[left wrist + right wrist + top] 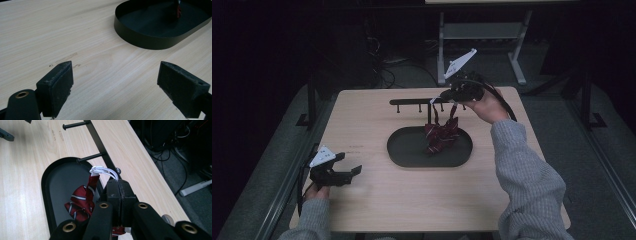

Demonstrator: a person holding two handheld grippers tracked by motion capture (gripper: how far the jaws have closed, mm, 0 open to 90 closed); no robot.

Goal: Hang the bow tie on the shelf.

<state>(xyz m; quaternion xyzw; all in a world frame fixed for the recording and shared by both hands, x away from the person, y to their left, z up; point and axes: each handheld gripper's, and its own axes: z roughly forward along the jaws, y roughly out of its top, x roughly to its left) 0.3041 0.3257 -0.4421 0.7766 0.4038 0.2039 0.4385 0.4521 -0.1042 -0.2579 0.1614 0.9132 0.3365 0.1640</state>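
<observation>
Right gripper [447, 95] holds a bow tie's [441, 135] white strap [103, 171] at the peg rack [412, 102]; left gripper [344, 172] idle, jaws spread.

Wooden table [377, 200], pale grain, carries everything. Black oval tray [404, 155] sits mid-table, the black peg rack just behind it, pegs pointing toward the person. Red striped bow tie hangs down over the tray's right half, lower folds at or near the tray floor; contact cannot be told. In the right gripper view the jaws are clenched together on the white elastic strap, which loops up beside a peg. Left gripper rests low at the near left of the table, well apart from the tray, pads [60, 85] wide apart with bare wood between them.
</observation>
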